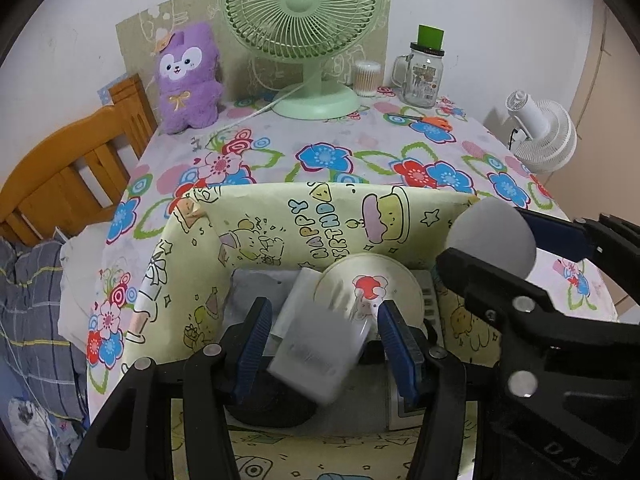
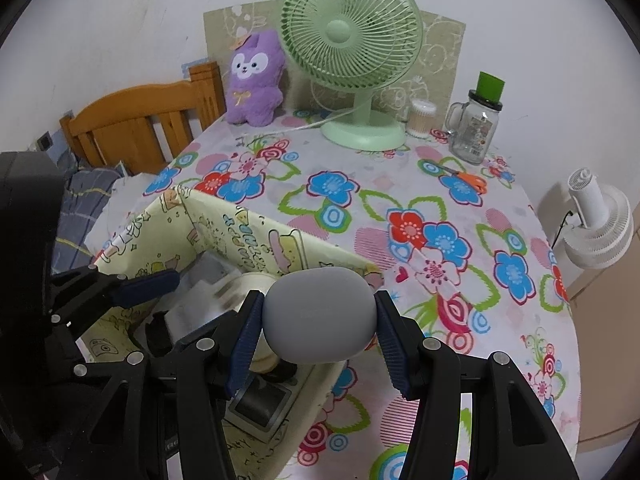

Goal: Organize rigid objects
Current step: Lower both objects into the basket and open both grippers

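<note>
Two fans (image 1: 300,12) (image 1: 540,136), one box (image 1: 400,208), one jar (image 1: 422,76)

A bedroom in a home is shown. A wooden bed frame (image 1: 76,164) with checked bedding (image 1: 32,304) is seen beside a table covered by a flowered cloth (image 2: 400,216), on which a plush toy (image 1: 188,80), a green desk fan (image 1: 300,32) and a glass jar (image 2: 476,128) are kept.

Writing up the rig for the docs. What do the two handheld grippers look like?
Both look alike: the left gripper and right gripper have matte black plastic linkage arms joined by round silver rivets, and each finger ends in a dark blue ribbed pad. Partial embossed letters show on the right gripper's black body in the left wrist view. No cables, hands or sleeves visible.
</note>
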Action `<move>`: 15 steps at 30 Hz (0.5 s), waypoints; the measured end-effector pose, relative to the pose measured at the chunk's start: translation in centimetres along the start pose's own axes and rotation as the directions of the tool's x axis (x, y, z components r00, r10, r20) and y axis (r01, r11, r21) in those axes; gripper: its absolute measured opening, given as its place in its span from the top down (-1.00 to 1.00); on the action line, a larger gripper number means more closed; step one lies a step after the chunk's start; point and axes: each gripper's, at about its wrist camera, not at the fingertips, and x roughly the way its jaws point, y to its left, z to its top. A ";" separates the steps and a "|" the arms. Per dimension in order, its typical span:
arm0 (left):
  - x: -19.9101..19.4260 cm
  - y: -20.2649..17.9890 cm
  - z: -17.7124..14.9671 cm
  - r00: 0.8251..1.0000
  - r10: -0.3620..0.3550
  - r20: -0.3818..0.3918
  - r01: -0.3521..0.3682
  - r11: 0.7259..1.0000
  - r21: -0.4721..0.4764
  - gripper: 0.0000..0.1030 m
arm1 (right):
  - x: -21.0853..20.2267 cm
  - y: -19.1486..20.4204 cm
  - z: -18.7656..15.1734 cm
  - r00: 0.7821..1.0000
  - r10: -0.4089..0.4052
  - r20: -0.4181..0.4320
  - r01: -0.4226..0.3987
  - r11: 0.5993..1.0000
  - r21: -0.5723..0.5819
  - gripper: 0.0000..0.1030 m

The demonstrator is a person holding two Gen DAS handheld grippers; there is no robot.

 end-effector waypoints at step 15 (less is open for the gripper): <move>-0.1 1.0 -1.0 0.999 0.032 0.015 -0.033 0.998 0.047 -0.67 | 1.6 2.5 0.2 0.998 0.058 -0.033 -0.059 0.997 -0.042 -0.13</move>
